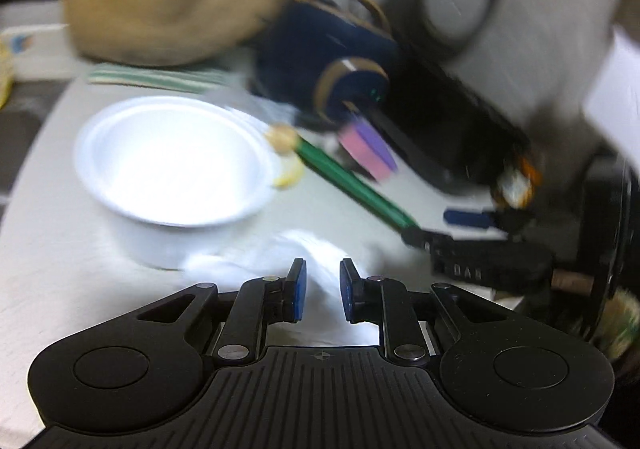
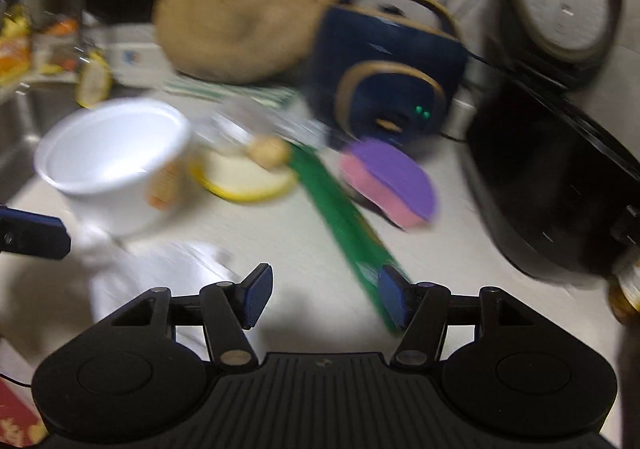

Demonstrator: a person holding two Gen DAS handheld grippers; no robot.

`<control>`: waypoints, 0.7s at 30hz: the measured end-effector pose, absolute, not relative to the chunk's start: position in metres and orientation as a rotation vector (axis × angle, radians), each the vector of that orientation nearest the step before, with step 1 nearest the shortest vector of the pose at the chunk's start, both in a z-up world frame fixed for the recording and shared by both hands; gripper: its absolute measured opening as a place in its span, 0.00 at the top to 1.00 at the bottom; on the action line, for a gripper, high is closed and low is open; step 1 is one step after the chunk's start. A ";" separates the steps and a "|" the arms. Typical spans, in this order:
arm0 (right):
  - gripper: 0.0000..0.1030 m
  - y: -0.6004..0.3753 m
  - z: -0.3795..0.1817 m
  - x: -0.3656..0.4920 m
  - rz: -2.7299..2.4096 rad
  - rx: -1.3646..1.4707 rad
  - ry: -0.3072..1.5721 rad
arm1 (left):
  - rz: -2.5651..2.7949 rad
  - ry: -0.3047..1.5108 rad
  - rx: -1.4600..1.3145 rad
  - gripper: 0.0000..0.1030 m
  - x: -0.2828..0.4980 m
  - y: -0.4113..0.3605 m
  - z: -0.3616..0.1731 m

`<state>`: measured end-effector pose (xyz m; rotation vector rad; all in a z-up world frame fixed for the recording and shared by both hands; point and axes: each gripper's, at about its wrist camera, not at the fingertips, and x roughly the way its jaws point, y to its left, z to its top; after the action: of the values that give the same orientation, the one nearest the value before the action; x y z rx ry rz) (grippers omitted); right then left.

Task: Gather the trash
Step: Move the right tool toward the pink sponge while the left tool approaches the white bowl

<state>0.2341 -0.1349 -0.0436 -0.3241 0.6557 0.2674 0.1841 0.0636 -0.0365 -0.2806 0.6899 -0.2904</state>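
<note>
Both views are motion-blurred. A crumpled white tissue [image 1: 288, 253] lies on the pale counter just ahead of and between the fingers of my left gripper [image 1: 323, 289], whose jaws stand a little apart around it; whether they touch it I cannot tell. A white paper cup [image 1: 172, 161] stands behind the tissue, also in the right wrist view [image 2: 112, 153]. A long green wrapper [image 2: 340, 217] runs diagonally. My right gripper [image 2: 324, 297] is open, its right finger beside the wrapper's near end. The tissue [image 2: 160, 269] lies to its left.
A pink and purple sponge [image 2: 392, 181], a yellow-rimmed lid [image 2: 244, 181], a navy appliance [image 2: 388, 73], a round woven mat [image 2: 248, 5], a black cooker [image 2: 552, 169] and a sink [image 2: 24, 121] at left surround the spot.
</note>
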 end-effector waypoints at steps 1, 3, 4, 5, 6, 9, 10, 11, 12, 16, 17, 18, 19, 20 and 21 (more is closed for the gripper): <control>0.43 -0.140 -0.047 0.233 0.246 -0.332 0.655 | -0.296 0.704 -0.241 0.79 0.189 0.053 -0.041; 0.41 -0.145 -0.050 0.231 0.218 -0.357 0.638 | -0.285 0.737 -0.175 0.78 0.198 0.040 -0.051; 0.38 -0.148 -0.050 0.231 0.210 -0.373 0.623 | -0.262 0.752 -0.158 0.78 0.203 0.039 -0.056; 0.37 -0.149 -0.050 0.232 0.209 -0.382 0.607 | -0.235 0.757 -0.154 0.78 0.206 0.042 -0.058; 0.36 -0.151 -0.049 0.235 0.212 -0.380 0.595 | -0.204 0.756 -0.157 0.78 0.208 0.047 -0.060; 0.36 -0.154 -0.041 0.257 0.242 -0.304 0.591 | -0.100 0.745 -0.176 0.78 0.215 0.065 -0.058; 0.36 -0.156 -0.037 0.269 0.259 -0.258 0.593 | -0.065 0.739 -0.183 0.78 0.218 0.071 -0.057; 0.36 -0.157 -0.034 0.280 0.272 -0.217 0.595 | -0.043 0.738 -0.190 0.78 0.220 0.077 -0.055; 0.36 -0.157 -0.030 0.293 0.276 -0.178 0.596 | -0.025 0.735 -0.196 0.78 0.220 0.081 -0.052; 0.36 -0.150 -0.017 0.353 0.261 -0.073 0.594 | -0.053 0.712 -0.226 0.78 0.215 0.086 -0.045; 0.35 -0.147 -0.017 0.369 0.248 -0.060 0.599 | -0.063 0.714 -0.248 0.78 0.216 0.085 -0.046; 0.34 -0.143 -0.019 0.388 0.232 -0.048 0.616 | -0.068 0.719 -0.268 0.78 0.215 0.086 -0.047; 0.34 -0.141 -0.023 0.406 0.212 -0.044 0.647 | -0.072 0.723 -0.284 0.78 0.216 0.086 -0.049; 0.33 -0.140 -0.029 0.421 0.199 -0.026 0.675 | -0.072 0.728 -0.294 0.78 0.215 0.087 -0.049; 0.32 -0.142 -0.034 0.432 0.195 0.001 0.696 | -0.070 0.734 -0.300 0.78 0.216 0.086 -0.050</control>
<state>0.4316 -0.1417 -0.0337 0.0014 0.6965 0.1953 0.2165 0.0861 -0.0502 -0.2996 0.7339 -0.0696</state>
